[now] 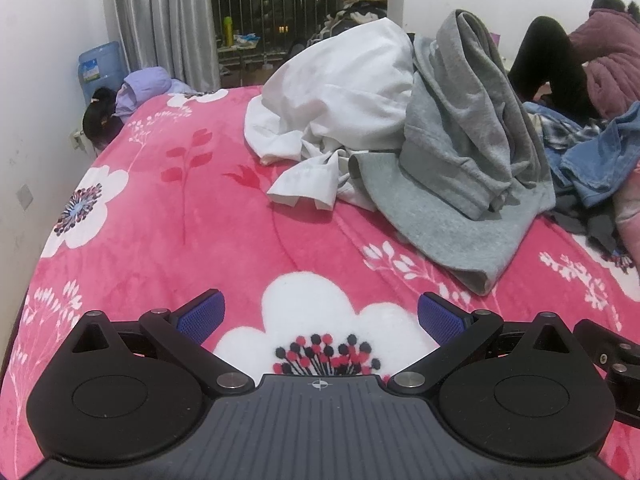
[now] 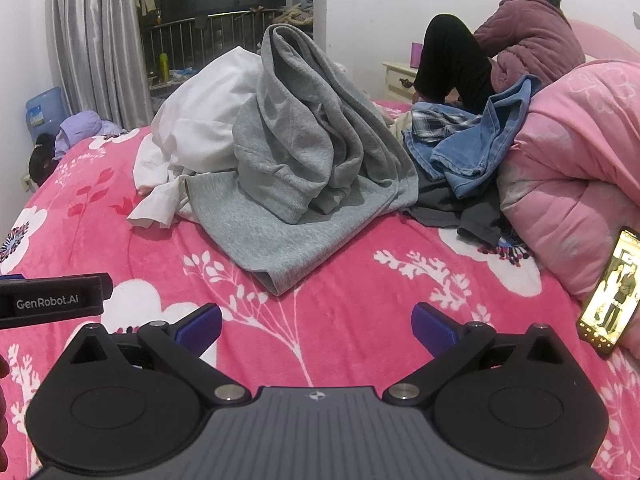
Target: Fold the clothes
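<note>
Behind grey hoodie [image 2: 304, 140], white garment [image 2: 200, 120] partly hidden; both grippers [image 1: 320, 316] [image 2: 316, 324] wide open, empty.

A bed fills the room, spread with a pink floral blanket [image 1: 168, 216]. White walls [image 1: 44, 40] close in on both sides. At the far end grey curtains [image 1: 164, 20] hang beside a dark window opening with a metal railing [image 1: 276, 8] — it is dark beyond. A blue water jug [image 1: 102, 66] stands in the left corner. Against the far wall on the right sits a cream nightstand [image 2: 400, 80], and a pink headboard [image 2: 608, 46] curves behind a rolled pink quilt [image 2: 576, 168]. The light is dim and even.
</note>
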Available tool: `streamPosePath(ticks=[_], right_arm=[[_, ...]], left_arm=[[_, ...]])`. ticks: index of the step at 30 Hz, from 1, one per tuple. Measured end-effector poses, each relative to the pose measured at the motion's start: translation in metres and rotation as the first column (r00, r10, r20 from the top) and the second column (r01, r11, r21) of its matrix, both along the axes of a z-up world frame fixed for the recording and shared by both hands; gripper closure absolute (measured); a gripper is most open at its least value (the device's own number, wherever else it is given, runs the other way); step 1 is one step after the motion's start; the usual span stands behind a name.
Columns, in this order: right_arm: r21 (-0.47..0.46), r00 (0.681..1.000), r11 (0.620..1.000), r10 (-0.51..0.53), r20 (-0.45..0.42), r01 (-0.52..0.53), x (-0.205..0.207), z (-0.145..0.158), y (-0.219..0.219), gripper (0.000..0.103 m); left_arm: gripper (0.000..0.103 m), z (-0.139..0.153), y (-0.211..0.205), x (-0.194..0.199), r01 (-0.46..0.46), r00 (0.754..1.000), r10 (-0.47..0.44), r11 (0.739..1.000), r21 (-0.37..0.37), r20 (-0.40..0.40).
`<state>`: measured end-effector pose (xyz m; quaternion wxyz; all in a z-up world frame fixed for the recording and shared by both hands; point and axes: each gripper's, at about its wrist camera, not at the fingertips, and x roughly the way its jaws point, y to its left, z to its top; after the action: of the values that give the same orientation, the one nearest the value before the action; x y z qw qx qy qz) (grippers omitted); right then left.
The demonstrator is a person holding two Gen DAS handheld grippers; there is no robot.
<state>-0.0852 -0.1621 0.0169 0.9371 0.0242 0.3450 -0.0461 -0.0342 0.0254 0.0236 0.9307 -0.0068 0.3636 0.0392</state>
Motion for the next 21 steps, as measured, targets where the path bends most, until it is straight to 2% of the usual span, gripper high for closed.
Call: streamPosePath(ticks=[21], right_arm=[[0.015,1.0,1.0,-0.006,-0.016,0.007,0.0034,-0.0067,-0.0024,0.0]], left_arm=[[0.0,-0.0058,-0.0006,0.0033,0.014,1.0,-0.014,1.0,0.008,-0.013]])
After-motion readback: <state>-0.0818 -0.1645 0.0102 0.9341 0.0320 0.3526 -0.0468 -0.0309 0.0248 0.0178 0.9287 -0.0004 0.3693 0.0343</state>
